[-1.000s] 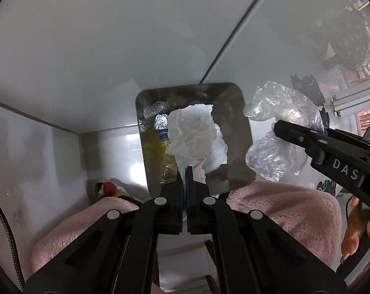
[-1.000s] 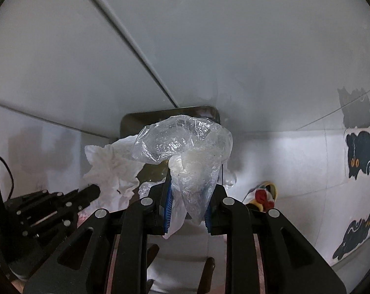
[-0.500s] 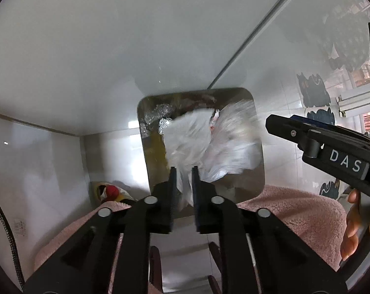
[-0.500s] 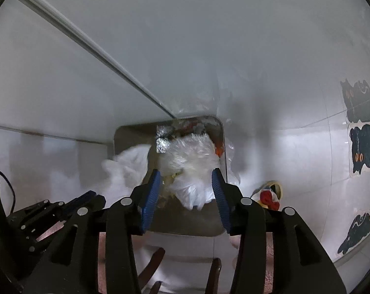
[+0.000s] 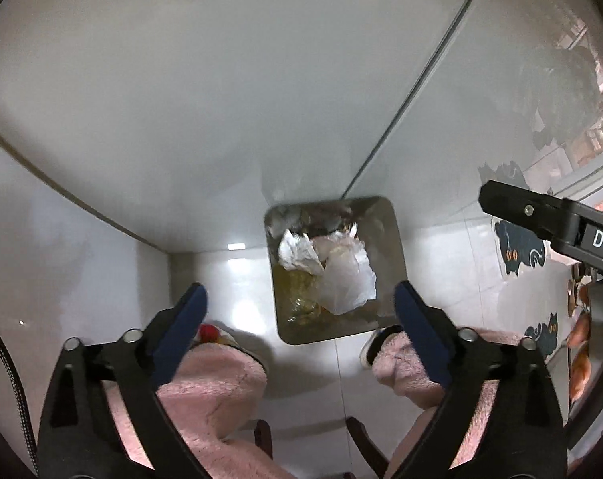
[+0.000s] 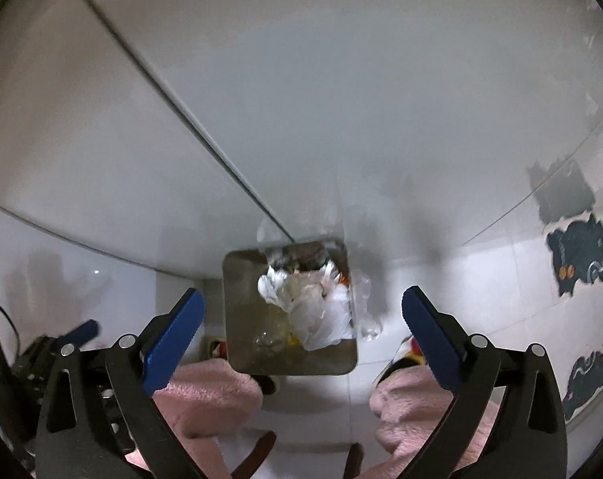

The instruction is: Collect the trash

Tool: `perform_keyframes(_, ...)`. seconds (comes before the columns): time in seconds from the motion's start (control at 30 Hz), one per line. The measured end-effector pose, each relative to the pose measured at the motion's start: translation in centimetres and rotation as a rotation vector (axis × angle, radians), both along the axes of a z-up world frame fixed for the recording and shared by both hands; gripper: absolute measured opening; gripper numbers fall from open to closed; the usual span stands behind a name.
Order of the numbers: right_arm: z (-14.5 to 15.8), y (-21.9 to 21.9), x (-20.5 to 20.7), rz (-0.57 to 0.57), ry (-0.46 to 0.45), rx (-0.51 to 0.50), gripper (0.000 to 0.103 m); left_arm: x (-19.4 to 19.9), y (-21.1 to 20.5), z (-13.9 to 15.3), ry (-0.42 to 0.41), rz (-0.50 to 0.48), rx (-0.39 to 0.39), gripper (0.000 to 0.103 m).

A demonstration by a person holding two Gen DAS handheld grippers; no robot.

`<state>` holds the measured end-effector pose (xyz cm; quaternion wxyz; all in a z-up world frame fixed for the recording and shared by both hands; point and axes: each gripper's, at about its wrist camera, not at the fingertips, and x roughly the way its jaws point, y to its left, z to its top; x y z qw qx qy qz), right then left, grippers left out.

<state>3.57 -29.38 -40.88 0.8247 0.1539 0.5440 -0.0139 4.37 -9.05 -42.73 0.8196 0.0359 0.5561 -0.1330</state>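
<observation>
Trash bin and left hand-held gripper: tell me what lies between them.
Nothing: the opening left hand-held gripper is empty, with bare air down to the trash bin, per the left wrist view.

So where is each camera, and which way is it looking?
Left wrist view: sits on the left gripper, looking steeply down at the bin; its opening jaws, pink trouser legs and the right gripper's finger show.
Right wrist view: sits on the right gripper, looking down too; its opening jaws and trouser legs show.
Both share the bin with tissue and plastic bag inside.

Bin mouth lies unobstructed below; white wall close behind.
</observation>
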Motion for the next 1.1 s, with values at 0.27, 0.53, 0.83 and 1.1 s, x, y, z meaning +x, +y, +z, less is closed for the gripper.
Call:
perform_keyframes(0.27,8.5,1.6,-4.1,0.017,-0.162,-0.082,0.100,-3.6,2.4,8.6,-0.158,0.014,0.013,0.095)
perform_keyframes(0.53,17.1,3.2,-8.1,0.014,-0.315,-0.104,0.100,-6.5,4.3,16.5,-0.289,0.046,-0.019,0.095)
perform_keyframes(0.83,25.0,4.3,-12.7,0.032,-0.504,-0.128,0.100,-11.5,5.6,25.3,-0.476,0.081,-0.073,0.095)
perform_keyframes(1.1,31.0,5.1,-17.2,-0.022,-0.662,-0.236,0.100,-15.5,6.9,30.5,-0.610,0.122,-0.054,0.095)
